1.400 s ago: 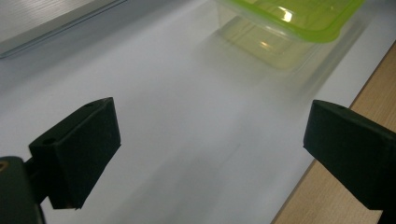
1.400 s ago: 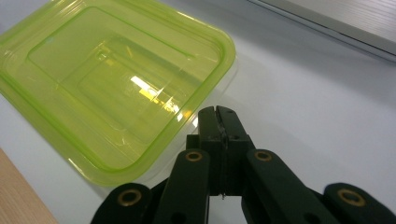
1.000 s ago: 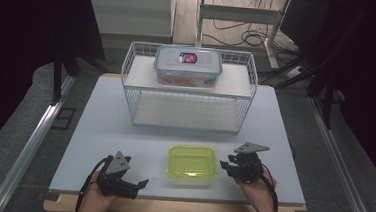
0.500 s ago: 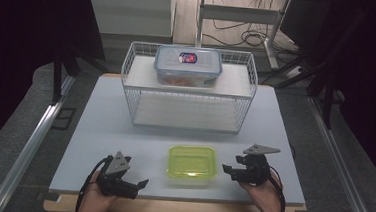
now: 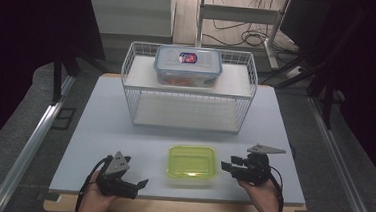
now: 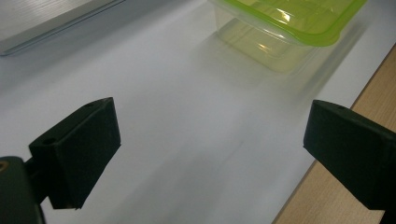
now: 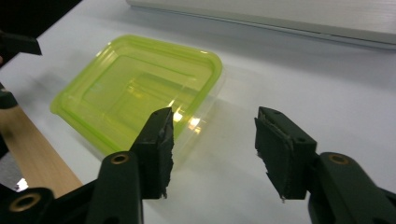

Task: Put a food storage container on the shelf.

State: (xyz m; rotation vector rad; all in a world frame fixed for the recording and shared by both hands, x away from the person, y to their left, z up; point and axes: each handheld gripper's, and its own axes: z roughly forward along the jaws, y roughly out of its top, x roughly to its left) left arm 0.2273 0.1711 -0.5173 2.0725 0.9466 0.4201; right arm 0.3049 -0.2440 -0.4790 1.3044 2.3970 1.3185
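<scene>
We see a green box [image 5: 192, 162] with a lid sitting near the front edge of the white table [image 5: 99, 125], and we place everything else by it; our left gripper [image 5: 139, 185] rests just left of the box, jaws spread wide and holding nothing; our right gripper [image 5: 228, 166] sits just right of the box, jaws parted and empty, near its corner but apart from it; behind the box stands a wire basket [image 5: 187, 115]; a clear tub [image 5: 188, 65] lies on the basket's upper shelf.
</scene>
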